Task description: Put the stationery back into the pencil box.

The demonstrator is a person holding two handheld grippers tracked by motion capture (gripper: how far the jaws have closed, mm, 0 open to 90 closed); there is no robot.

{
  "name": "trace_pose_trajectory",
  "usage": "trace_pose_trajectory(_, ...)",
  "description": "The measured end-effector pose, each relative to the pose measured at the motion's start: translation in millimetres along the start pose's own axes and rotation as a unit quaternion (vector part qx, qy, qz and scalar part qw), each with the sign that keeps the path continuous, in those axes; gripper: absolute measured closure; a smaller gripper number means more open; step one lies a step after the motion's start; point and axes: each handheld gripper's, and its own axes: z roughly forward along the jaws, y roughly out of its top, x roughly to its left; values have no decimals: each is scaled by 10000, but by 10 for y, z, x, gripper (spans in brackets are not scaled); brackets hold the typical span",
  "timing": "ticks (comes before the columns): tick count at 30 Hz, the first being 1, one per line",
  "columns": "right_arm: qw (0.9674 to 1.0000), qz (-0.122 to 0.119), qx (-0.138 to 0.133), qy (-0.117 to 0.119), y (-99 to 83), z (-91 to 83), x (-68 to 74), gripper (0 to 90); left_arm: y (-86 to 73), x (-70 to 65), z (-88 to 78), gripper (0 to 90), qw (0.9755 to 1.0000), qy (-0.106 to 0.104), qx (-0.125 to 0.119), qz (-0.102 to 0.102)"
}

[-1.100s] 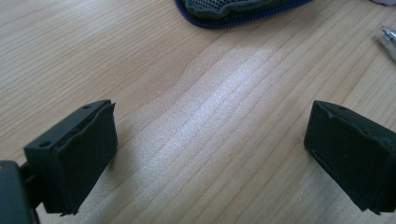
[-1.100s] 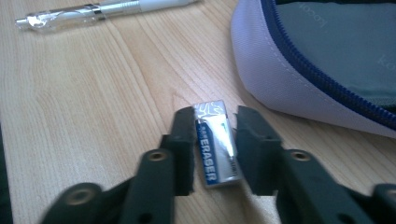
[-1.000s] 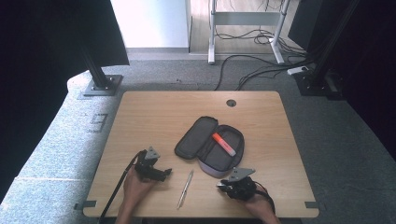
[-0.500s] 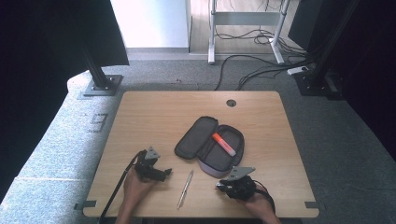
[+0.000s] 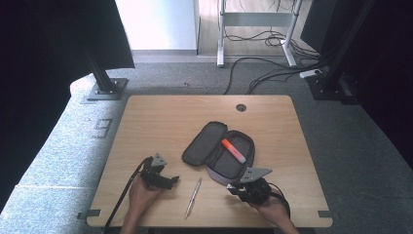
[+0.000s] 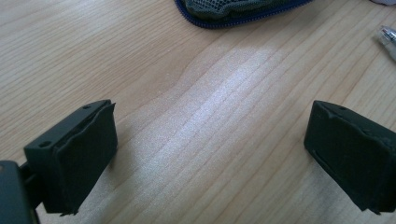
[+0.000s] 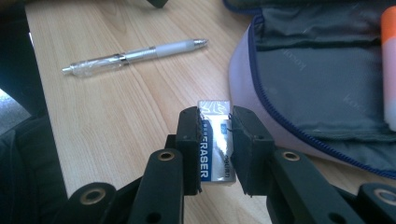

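The eraser [image 7: 215,140] sits clamped between the two black jaws of the right gripper [image 7: 215,135], wrapped in a silvery sleeve with a blue band and white lettering along one edge. The pads press on both of its long sides, and its far end pokes out just beyond the jaw tips. In the right gripper view it hangs above the bare wood, just beside the lilac outer rim of the pencil case [image 7: 327,79].

The case lies open right of and beyond the jaws, its grey lining showing inside a blue zip edge. An orange highlighter [image 7: 388,65] rests in it, on the far side from the eraser. Left of and beyond the jaws, well apart from the case, a clear pen [image 7: 135,55] with a pale grip lies flat on the table [image 7: 116,112].

From the high view, the right gripper [image 5: 243,187] is at the near edge of the case, the pen just to its left.

The left gripper [image 6: 210,140] holds its jaws wide apart with only wood grain between them; the case's zipped edge lies ahead of it and the pen tip off to its right.
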Motion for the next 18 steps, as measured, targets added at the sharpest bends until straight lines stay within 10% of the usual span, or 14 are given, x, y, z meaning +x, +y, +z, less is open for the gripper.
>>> trace_pose_trajectory(18, 9988, 93, -152, -461, 235, -139, -256, 721, 0, 0, 0, 25, 10000, -1, -1, -1)
